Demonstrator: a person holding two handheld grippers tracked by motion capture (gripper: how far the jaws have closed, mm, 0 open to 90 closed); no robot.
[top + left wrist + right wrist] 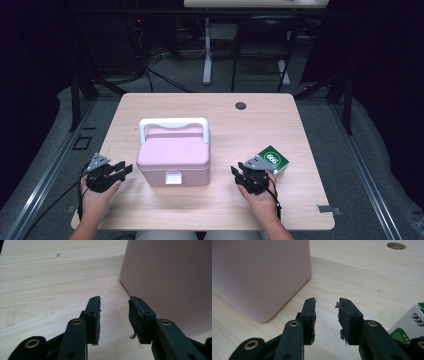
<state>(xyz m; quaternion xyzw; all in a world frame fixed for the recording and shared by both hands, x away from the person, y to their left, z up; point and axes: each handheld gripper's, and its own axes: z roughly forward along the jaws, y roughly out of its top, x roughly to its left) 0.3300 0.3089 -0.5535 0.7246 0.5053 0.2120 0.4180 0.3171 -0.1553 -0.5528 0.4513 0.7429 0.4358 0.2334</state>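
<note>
Tools flank a pink box (173,159) on the counter (280,120).

The box, with its white handle (173,124) upright, sits near the counter's middle. The left tool (122,170) rests just left of it, jaws apart and holding nothing; the right tool (238,174) rests just right of it, jaws likewise apart with nothing between them. A green-and-white carton (273,160) lies just behind the right tool.

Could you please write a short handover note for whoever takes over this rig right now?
Left gripper: open, empty, left of the pink box, not touching it.
Right gripper: open, empty, between the box and the green-and-white carton.
The box stands mid-table, lid down, white handle up, front latch facing the person.
Done: nothing visible yet.
Left: probably opening the box and handling the carton.
</note>
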